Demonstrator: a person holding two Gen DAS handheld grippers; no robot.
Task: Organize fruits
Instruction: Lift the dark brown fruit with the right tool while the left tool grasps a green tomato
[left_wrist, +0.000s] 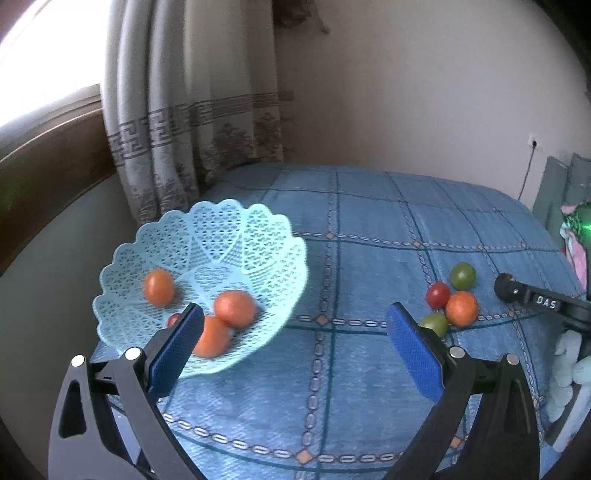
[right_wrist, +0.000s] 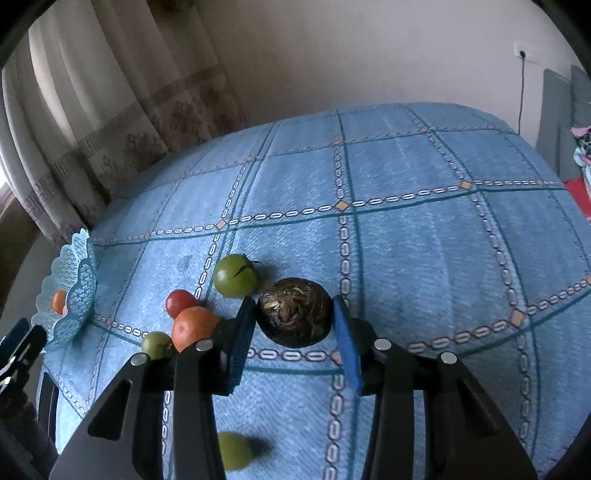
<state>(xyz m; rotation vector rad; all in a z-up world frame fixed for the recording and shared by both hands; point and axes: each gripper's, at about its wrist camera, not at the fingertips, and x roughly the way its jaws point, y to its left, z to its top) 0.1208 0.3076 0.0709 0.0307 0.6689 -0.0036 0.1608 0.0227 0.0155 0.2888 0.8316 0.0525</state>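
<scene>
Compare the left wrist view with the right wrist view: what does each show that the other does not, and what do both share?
Only the left wrist view shows inside the basket, holding several orange fruits.

Only the right wrist view shows the dark round fruit between the right gripper's fingers, plus a green fruit below it.

Both show the blue cloth and the loose cluster with its red tomato.

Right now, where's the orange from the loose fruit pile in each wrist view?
Left wrist view: the orange sits at right of centre, in the cluster beyond the left claw's right finger.
Right wrist view: lower left, just left of the right claw's left finger.
Shared landmark: the red tomato touching it.
</scene>
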